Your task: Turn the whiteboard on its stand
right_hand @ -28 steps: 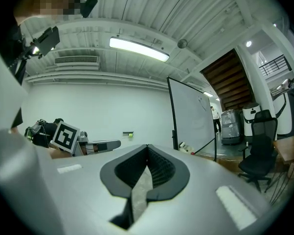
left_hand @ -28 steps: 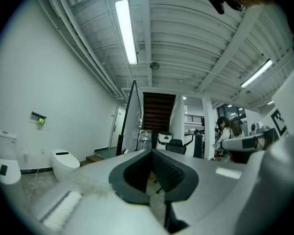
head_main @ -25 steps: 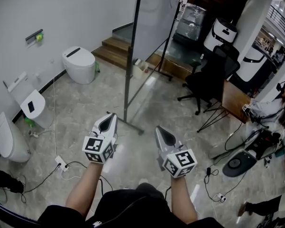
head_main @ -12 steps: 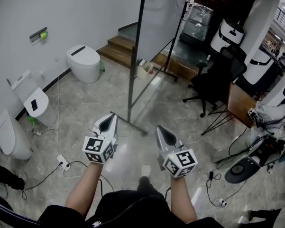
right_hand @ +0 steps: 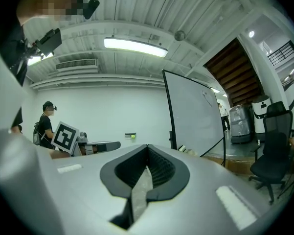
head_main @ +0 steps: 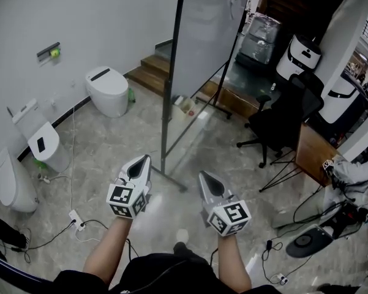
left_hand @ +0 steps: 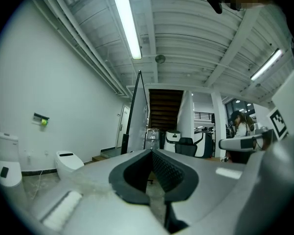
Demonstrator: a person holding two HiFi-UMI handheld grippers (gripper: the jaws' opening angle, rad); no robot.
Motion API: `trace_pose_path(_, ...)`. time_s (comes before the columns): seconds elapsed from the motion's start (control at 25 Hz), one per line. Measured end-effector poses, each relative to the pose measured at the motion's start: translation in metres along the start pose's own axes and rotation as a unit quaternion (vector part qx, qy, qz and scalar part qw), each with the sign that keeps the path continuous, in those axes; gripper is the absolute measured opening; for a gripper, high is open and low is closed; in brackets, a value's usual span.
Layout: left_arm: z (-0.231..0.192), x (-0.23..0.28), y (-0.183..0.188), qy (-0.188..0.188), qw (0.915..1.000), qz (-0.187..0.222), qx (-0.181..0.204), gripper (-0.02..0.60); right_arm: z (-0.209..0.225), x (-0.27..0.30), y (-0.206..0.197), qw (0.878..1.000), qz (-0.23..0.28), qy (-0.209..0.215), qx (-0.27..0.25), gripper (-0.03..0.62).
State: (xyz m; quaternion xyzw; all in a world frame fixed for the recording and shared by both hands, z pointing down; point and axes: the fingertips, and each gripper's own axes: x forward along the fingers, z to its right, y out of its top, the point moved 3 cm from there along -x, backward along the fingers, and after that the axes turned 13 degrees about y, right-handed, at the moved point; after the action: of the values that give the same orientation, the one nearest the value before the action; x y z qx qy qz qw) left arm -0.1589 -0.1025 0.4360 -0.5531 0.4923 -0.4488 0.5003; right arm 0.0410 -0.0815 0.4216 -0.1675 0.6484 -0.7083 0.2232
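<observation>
Head view: the whiteboard (head_main: pixel 205 35) stands upright in the upper centre of the frame. It sits in a dark-framed stand (head_main: pixel 169 97) on the grey stone floor (head_main: pixel 110 146). The board's near edge post runs down to a foot bar that lies on the floor at the frame's centre.

The left gripper (head_main: pixel 146 157) is at lower centre-left and the right gripper (head_main: pixel 202 175) at lower centre-right. Both are held level and side by side, pointing toward the board and well apart from it. Neither touches the stand.

Left gripper view: the fingers (left_hand: pixel 172 173) are closed tip to tip with nothing between them. The whiteboard shows nearly edge-on above the tips, at centre.

Right gripper view: the fingers (right_hand: pixel 160 168) are also closed at the tips and hold nothing. The board's white face fills the area right of centre.

Surroundings, head view:
- A white toilet (head_main: pixel 107 89) stands at upper left, by the wall.
- Wooden steps (head_main: pixel 148 72) lie behind the board's left edge.
- A black office chair (head_main: pixel 281 118) stands right of the board.
- A power strip (head_main: pixel 76 218) with cables lies on the floor at lower left.
</observation>
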Motion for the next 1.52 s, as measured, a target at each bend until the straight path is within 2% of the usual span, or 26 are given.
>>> trace_pose_path(0.56, 0.039, 0.132, 0.003, 0.004, 1.0, 0.0, 0.0, 0.002, 0.138, 0.038, 0.022, 0.999, -0.007, 0.035, -0.011, 0.009)
trace_pose_path(0.84, 0.048, 0.173, -0.003, 0.022, 0.9998, -0.001, 0.001, 0.002, 0.183, 0.049, 0.021, 0.999, -0.004, 0.051, -0.004, 0.009)
trace_pose_path(1.16, 0.041, 0.192, -0.009, 0.037, 0.9993, -0.005, 0.004, 0.002, 0.202, 0.062, 0.015, 0.998, -0.006, 0.065, 0.006, 0.009)
trace_pose_path(1.52, 0.02, 0.202, 0.001, 0.031, 0.9995, 0.003, 0.006, 0.002, 0.197, 0.087, 0.015, 0.998, -0.005, 0.061, 0.009, 0.009)
